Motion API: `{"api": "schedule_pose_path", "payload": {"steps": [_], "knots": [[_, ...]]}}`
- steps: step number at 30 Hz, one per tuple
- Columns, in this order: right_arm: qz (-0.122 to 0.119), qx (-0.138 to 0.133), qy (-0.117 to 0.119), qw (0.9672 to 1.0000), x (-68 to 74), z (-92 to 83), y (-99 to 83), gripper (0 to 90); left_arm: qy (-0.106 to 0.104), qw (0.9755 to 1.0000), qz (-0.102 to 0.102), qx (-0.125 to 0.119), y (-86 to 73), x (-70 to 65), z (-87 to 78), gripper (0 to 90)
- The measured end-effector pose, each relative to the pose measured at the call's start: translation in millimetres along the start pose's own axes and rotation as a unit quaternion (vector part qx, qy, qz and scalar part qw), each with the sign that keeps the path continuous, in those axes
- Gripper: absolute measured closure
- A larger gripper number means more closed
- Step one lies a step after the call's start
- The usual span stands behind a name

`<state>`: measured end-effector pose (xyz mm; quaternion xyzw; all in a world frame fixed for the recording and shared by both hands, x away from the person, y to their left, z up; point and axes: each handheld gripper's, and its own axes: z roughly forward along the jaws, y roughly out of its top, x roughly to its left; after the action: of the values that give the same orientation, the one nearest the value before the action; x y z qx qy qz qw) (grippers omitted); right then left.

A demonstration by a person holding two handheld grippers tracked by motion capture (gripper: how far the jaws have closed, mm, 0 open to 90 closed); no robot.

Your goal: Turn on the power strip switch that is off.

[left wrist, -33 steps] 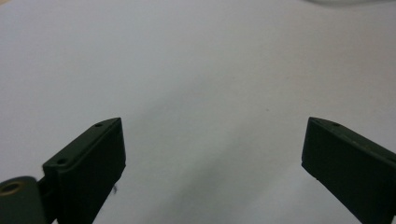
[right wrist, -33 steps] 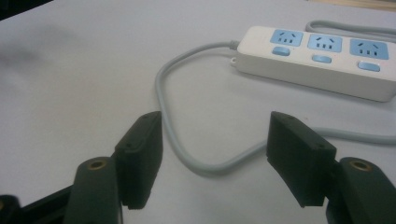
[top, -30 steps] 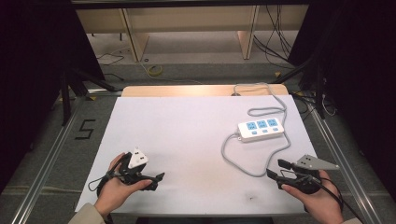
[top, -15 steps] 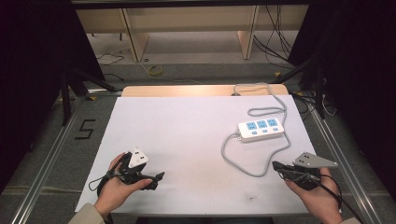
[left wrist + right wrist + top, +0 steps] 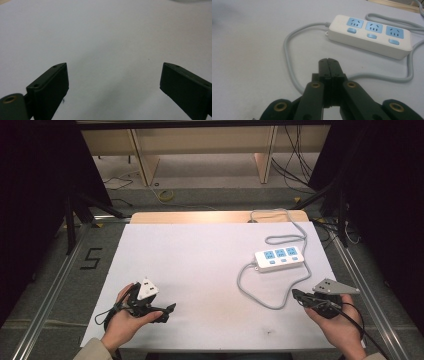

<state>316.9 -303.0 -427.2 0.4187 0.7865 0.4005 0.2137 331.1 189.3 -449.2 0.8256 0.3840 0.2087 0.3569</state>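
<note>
A white power strip [image 5: 279, 258] lies on the right half of the table [image 5: 200, 265], a smooth rounded plastic bar with three pale blue socket faces and a small blue oval switch under each. Its grey rubbery cable [image 5: 260, 292] runs off one end, curls into a loose loop on the matte white tabletop toward the near edge, and another stretch snakes back toward the far edge, where a strip of bare wood shows.

The right gripper [image 5: 296, 294] sits low near the front right of the table, just beside the near bend of the cable loop and pointing toward the power strip. Its jaws have just been closing and now meet flat against each other with nothing between them; the black arms behind them carry brass-coloured rivets. A grey three-cornered plate tops it.

The left gripper [image 5: 169, 309] rests in the person's left hand [image 5: 124, 325] at the front left, well apart from the strip. Its blocky matte black jaws stand wide over bare tabletop, holding nothing.
</note>
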Motion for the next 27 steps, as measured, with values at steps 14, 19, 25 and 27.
{"api": "schedule_pose_path", "payload": {"steps": [14, 19, 25, 27], "knots": [[0.0, 0.004, -0.009, 0.9999, -4.8, 6.4, 10.2, 90.0, -0.002, 1.0, -0.002, 0.001, -0.1, -0.7, 0.7, 8.0], [0.004, 0.005, -0.012, 0.9999, -6.5, 7.6, 13.2, 90.0, -0.003, 1.0, 0.001, 0.003, 0.4, -1.2, 1.5, 8.2], [0.004, 0.006, -0.012, 0.9999, -7.6, 8.9, 15.5, 90.0, 0.0, 1.0, -0.001, 0.002, 0.2, -0.1, 1.1, 8.4], [0.007, 0.006, -0.015, 0.9998, -7.8, 9.8, 16.1, 90.0, 0.0, 1.0, -0.002, 0.002, 0.1, 0.4, 1.0, 8.6]]}}
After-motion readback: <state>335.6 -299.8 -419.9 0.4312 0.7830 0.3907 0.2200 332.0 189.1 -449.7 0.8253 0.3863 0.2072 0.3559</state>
